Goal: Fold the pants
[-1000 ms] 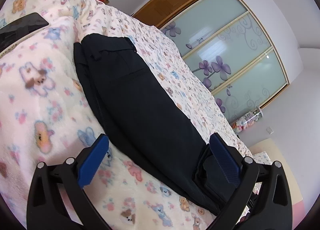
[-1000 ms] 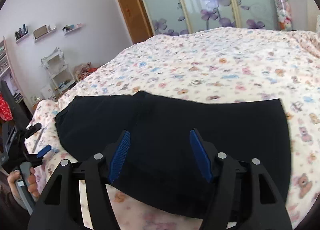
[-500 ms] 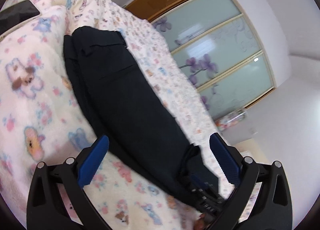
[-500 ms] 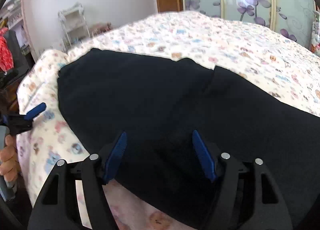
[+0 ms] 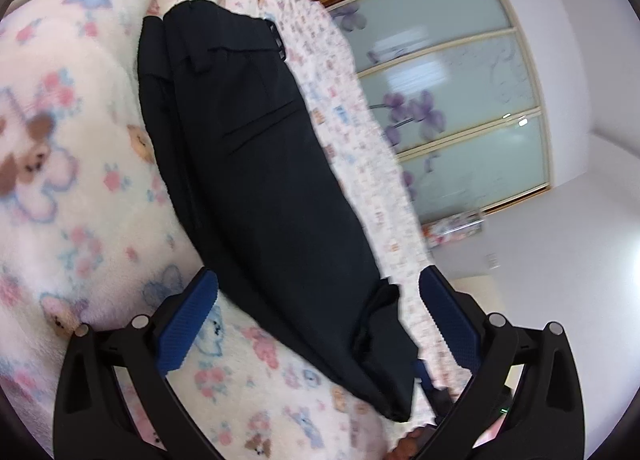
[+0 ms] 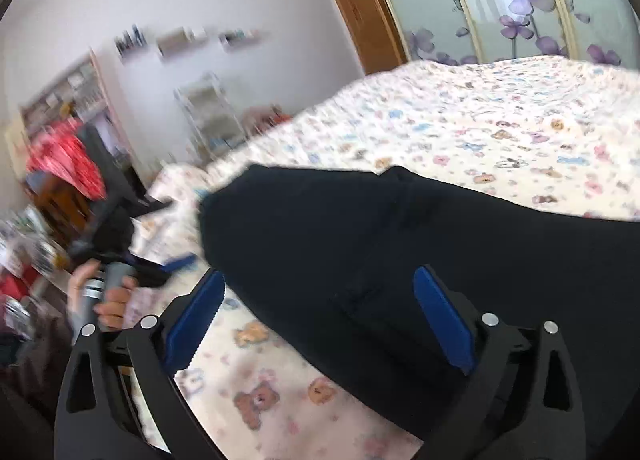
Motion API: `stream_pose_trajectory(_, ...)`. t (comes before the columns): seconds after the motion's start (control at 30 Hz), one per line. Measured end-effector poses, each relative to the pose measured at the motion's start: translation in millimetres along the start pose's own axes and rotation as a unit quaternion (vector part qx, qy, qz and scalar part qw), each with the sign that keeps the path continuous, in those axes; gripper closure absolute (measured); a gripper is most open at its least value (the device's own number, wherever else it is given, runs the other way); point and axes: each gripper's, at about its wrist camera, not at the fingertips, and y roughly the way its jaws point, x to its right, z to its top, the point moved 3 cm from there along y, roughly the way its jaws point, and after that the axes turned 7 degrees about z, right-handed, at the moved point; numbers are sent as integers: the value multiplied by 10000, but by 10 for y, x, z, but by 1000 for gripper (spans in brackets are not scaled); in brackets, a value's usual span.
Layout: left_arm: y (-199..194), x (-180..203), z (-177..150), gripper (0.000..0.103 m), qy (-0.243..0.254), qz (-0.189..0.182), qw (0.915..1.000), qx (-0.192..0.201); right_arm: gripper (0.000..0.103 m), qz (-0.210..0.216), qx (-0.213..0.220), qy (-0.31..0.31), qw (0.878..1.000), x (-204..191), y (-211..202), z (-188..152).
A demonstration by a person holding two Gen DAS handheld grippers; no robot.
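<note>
Pants (image 5: pixel 264 188): dark, laid lengthwise on bedspread (image 5: pixel 60 180), already doubled leg over leg, waistband at far end from left gripper (image 5: pixel 320 324). Stretched flat like this so a crosswise fold can be made cleanly. Pocket welt showing on upper face, belt loops at far edge.

Left gripper: jaws spread wide, nothing between pads, hovering just above near end of cloth, where hem bunches slightly by right-hand finger. Placed there, judging by pose, to take hem end for next fold.

Right gripper (image 6: pixel 316 320): jaws likewise spread apart, empty, poised over pants (image 6: pixel 400 252) from the side, left-hand finger over bedspread (image 6: pixel 480 120), right-hand finger over dark cloth. Edge of fabric running between fingers, so a pinch on that edge looks within reach.

Left hand (image 6: pixel 100 296) seen off to left of right gripper, wrapped round handle of the other tool, near end of garment.

Wardrobe doors (image 5: pixel 460 100) beyond bed, ahead of left gripper.

Probable stage: first lengthwise fold done, crosswise fold not yet begun. Risk: slack hem layers parting if only top layer pinched.
</note>
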Motion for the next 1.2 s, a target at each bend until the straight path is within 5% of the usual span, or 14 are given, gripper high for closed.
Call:
stream_pose_trajectory(0.23, 332, 108, -24, 2, 235, 1300, 9898, -533, 2, 875, 98, 271, 9957, 50, 67, -146)
stream_pose_trajectory(0.43, 524, 162, 89, 2, -93, 1391, 9868, -819, 2, 1148, 114, 470, 9922, 76, 71, -186)
stream_pose_trajectory(0.73, 403, 330, 186, 2, 390, 1271, 9911, -97, 1, 1370, 146, 461, 9894, 0, 16, -220)
stream_pose_trajectory(0.8, 470, 225, 242, 3, 266, 1477, 9886, -150, 1, 1394, 140, 395, 9893, -36, 18, -225)
stream_pose_trajectory(0.93, 420, 78, 394, 7, -176, 1167, 9930, 68, 1, 1424, 148, 307, 9892, -74, 15, -233)
stream_pose_trajectory(1.1, 385, -9, 477, 33, -510, 1210, 9912, 174, 1, 1460, 151, 283, 9888, -91, 20, -233)
stream_pose_trajectory(1.17, 359, -46, 493, 67, -570, 1260, 9901, 247, 1, 1477, 159, 250, 9886, -110, 15, -234)
stream_pose_trajectory(1.2, 343, -72, 494, 75, -535, 1403, 9883, 277, 1, 1479, 159, 233, 9886, -121, 15, -236)
